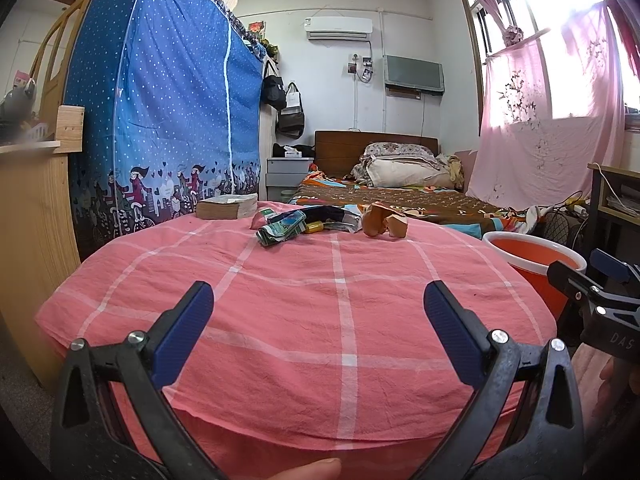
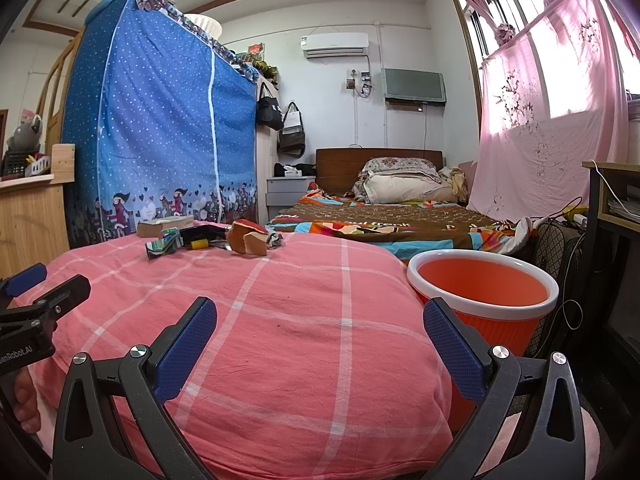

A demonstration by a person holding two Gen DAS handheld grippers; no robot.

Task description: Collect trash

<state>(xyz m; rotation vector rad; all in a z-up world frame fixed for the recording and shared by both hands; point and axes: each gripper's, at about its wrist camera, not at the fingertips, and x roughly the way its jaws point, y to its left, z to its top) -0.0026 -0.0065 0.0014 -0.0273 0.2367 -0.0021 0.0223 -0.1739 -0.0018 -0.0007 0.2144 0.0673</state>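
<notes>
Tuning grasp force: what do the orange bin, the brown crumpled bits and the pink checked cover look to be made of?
Orange bin: likely moulded plastic, smooth white rim, faintly ribbed wall.
Brown crumpled bits: probably kraft paper or thin card, matte, sharp creases, torn edges.
Pink checked cover: woven fabric, likely cotton, matte, fine wrinkles, draped over something padded.
Both grippers are open and hold nothing.

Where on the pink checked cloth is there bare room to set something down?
The near and middle cloth is bare, from both open grippers, left and right, up to the trash. The far edge is crowded: book, green wrapper, brown paper. The bucket stands empty at the right.
</notes>
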